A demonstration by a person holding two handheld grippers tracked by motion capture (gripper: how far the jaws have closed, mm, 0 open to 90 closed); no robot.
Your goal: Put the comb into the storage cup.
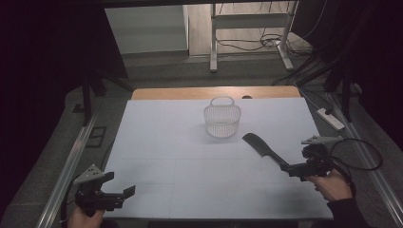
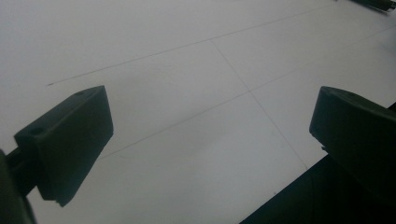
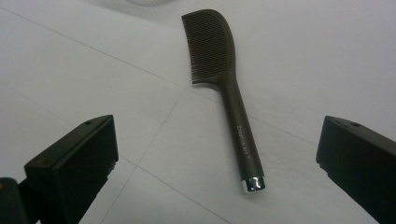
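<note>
R gripper (image 3: 219, 154) is held w/ jaws spread wide astride comb (image 3: 223, 88) handle, evidently for grasping; L gripper (image 2: 210, 140) is parked released, nothing between its jaws.

The handle end of the dark plastic comb (image 1: 264, 147) is hidden behind the right tongs (image 1: 291, 170) in the high view. Small lettering on its handle is too blurred to read in the right gripper view, whose top edge cuts off the white wire basket (image 3: 144, 2).
</note>
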